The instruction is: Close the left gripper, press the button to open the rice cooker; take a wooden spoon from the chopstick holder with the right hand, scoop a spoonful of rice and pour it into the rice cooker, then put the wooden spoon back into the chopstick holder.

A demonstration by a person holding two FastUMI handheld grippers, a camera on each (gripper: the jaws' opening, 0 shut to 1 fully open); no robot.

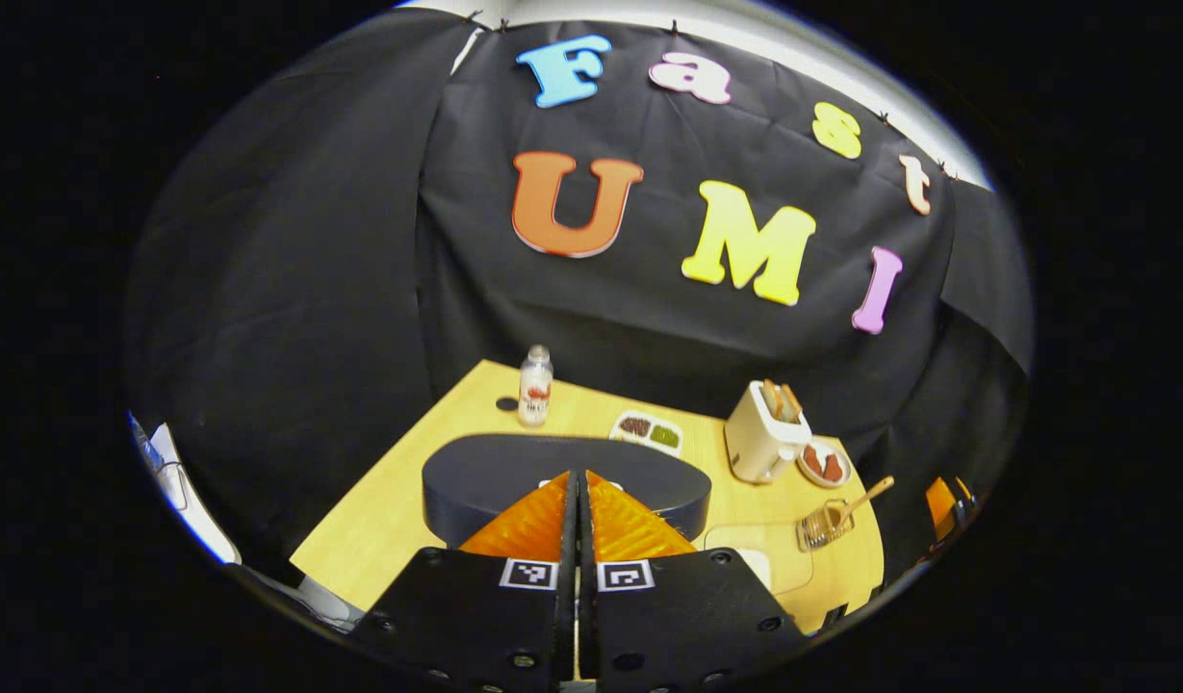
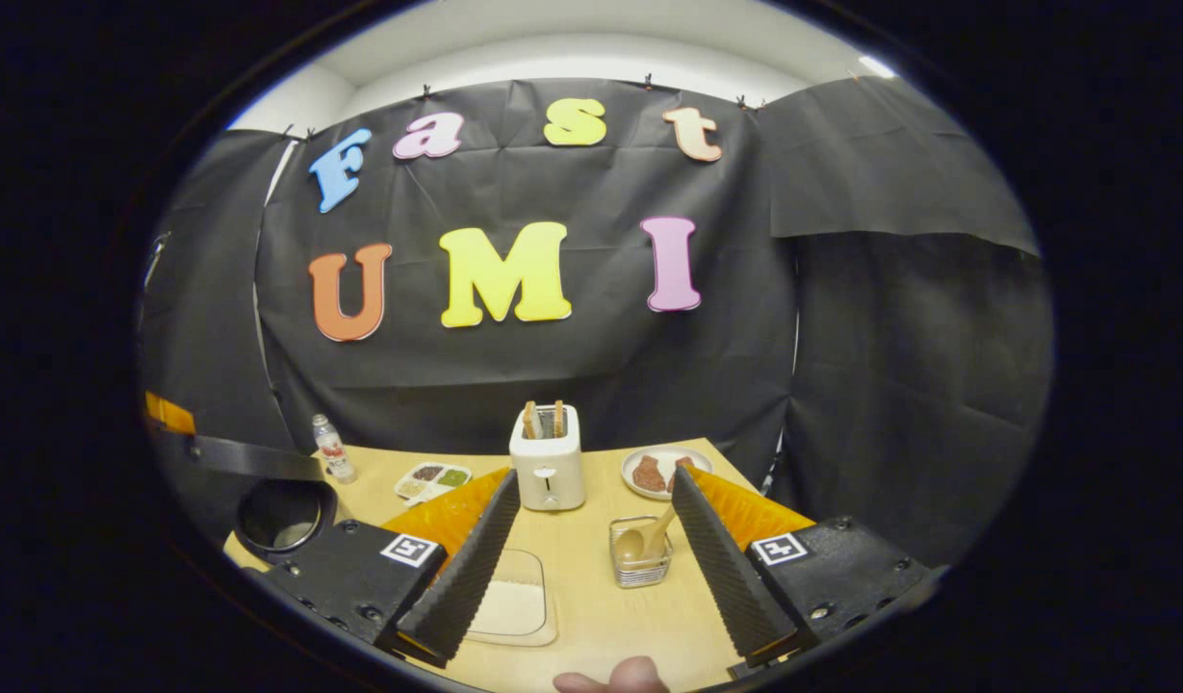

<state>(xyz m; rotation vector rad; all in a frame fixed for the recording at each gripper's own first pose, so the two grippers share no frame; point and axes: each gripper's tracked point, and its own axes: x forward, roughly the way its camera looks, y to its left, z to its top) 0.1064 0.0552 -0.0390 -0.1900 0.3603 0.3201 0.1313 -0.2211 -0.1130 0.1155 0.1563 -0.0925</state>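
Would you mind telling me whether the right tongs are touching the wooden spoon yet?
Apart. In the right gripper view, the open right tongs sit short of the wooden spoon, bare table showing between.

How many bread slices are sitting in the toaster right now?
2: both stand upright in the toaster, the left bread slice and the right bread slice side by side in its top slots; their lower parts are hidden inside.

table [image 2: 591, 587] light yellow wood. rice cooker [image 1: 485, 472] dark navy lid. toaster [image 2: 549, 470] white, brown slices in it. wooden spoon [image 2: 649, 541] pale tan in clear holder [image 2: 639, 568]. gripper fingers [image 1: 538, 520] orange, ribbed; right gripper pads [image 2: 475, 568] dark grey, ridged; black bodies carry black-white square markers. plate [image 2: 663, 460] white, reddish-brown pieces.
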